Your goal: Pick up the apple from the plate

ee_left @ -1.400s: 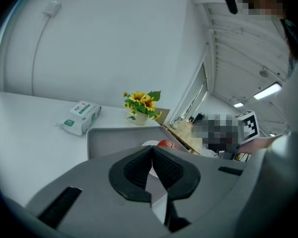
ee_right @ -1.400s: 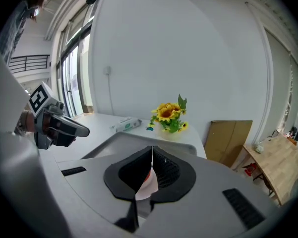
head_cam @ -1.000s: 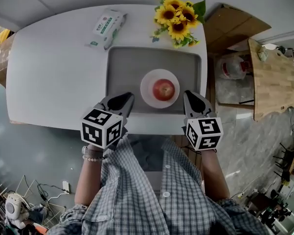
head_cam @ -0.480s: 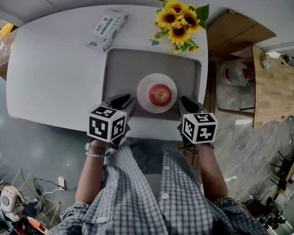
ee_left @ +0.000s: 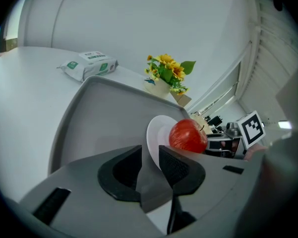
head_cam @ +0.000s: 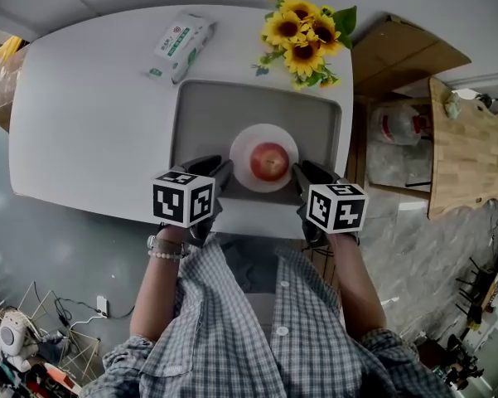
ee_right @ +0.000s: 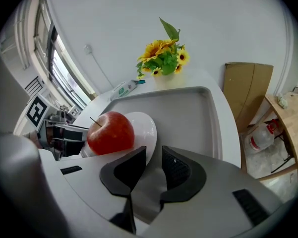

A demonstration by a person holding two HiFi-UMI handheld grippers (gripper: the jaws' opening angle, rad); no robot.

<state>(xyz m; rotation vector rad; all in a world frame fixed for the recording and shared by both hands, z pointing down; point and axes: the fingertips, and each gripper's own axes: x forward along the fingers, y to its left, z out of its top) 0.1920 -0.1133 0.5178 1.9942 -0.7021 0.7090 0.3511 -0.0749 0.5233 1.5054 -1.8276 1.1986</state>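
Note:
A red apple (head_cam: 269, 161) sits on a small white plate (head_cam: 242, 143) in a grey tray (head_cam: 207, 106). My left gripper (head_cam: 209, 166) is just left of the plate's near edge, and my right gripper (head_cam: 305, 171) is just right of it. Each has its jaws drawn to a narrow slit with nothing between them. In the left gripper view the apple (ee_left: 187, 136) lies ahead and to the right of the left gripper (ee_left: 149, 155). In the right gripper view the apple (ee_right: 110, 133) lies ahead and to the left of the right gripper (ee_right: 153, 157).
Sunflowers (head_cam: 305, 36) stand at the tray's far right corner and a wipes pack (head_cam: 181, 44) lies at the far left of the white table (head_cam: 83, 123). A cardboard box (head_cam: 406, 56) and a wooden board (head_cam: 468, 143) are off the table's right side.
Both grippers have moved forward and inward, closing in on either side of the plate. The apple and plate have not moved.

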